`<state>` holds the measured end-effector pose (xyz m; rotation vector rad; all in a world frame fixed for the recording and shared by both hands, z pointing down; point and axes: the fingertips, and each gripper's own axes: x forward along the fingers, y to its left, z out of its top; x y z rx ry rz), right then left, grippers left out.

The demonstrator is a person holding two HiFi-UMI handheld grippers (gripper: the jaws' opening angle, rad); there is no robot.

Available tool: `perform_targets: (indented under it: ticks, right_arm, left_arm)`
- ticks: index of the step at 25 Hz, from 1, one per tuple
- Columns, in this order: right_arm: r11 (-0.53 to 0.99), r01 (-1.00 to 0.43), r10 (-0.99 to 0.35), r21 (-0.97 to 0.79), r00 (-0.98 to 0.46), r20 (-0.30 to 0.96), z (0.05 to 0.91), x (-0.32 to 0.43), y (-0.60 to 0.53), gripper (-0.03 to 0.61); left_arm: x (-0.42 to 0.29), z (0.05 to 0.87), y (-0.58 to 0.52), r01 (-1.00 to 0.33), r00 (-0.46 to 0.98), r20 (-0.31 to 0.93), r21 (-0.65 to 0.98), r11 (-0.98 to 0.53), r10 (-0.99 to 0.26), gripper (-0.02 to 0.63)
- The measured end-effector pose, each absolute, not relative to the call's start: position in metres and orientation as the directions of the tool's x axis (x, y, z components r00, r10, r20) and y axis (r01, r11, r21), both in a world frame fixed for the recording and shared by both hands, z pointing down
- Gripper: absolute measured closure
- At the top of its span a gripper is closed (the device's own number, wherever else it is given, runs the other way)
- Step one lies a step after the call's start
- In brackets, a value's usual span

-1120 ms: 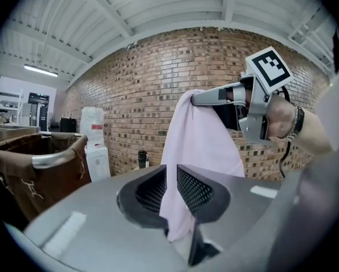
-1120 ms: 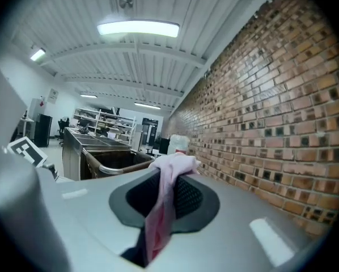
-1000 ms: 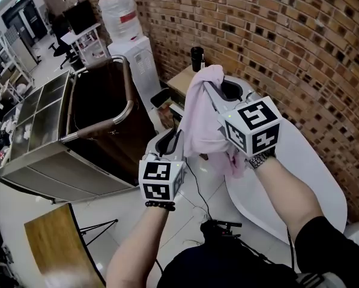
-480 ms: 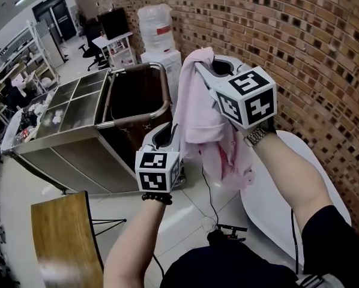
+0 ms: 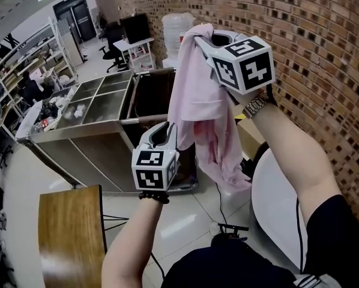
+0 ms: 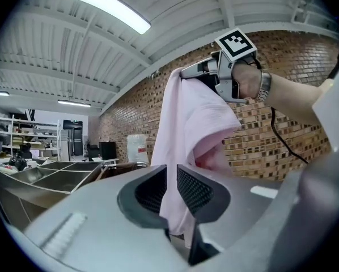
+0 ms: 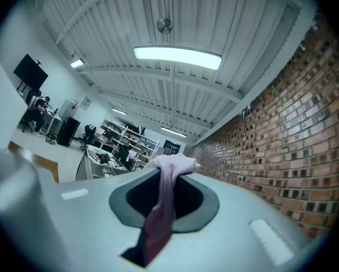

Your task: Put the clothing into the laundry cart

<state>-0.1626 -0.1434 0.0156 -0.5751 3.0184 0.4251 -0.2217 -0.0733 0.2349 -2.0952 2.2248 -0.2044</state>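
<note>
A pink garment (image 5: 199, 101) hangs in the air in the head view, its top pinched in my right gripper (image 5: 196, 38), which is held high near the brick wall. My left gripper (image 5: 169, 129) is lower and to the left, shut on a side fold of the same garment (image 6: 192, 123); the cloth runs between its pads. In the right gripper view a bunch of the garment (image 7: 168, 168) sticks out between the shut jaws of the right gripper (image 7: 165, 177). The brown laundry cart (image 5: 144, 119) with a metal rim stands just behind and below the cloth.
A steel unit with open compartments (image 5: 77, 107) adjoins the cart on the left. A water dispenser (image 5: 174, 26) stands behind it by the brick wall (image 5: 311, 53). A white table (image 5: 275, 203) lies at the lower right, a wooden board (image 5: 68, 227) at the lower left.
Both grippers have risen with the pink garment and moved away from the white table toward the cart. The cloth now hangs over the cart's near end.
</note>
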Motion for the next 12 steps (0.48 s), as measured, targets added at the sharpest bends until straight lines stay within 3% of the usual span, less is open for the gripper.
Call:
perform_targets:
  ticks: [12]
  right_arm:
    - [0.901,-0.318,-0.297,0.296,-0.948,-0.112,-0.03,-0.208,-0.159,0.534]
  left_arm:
    - [-0.258,0.23,-0.086,-0.977,-0.137,0.031,-0.169,0.129,-0.99,0.555]
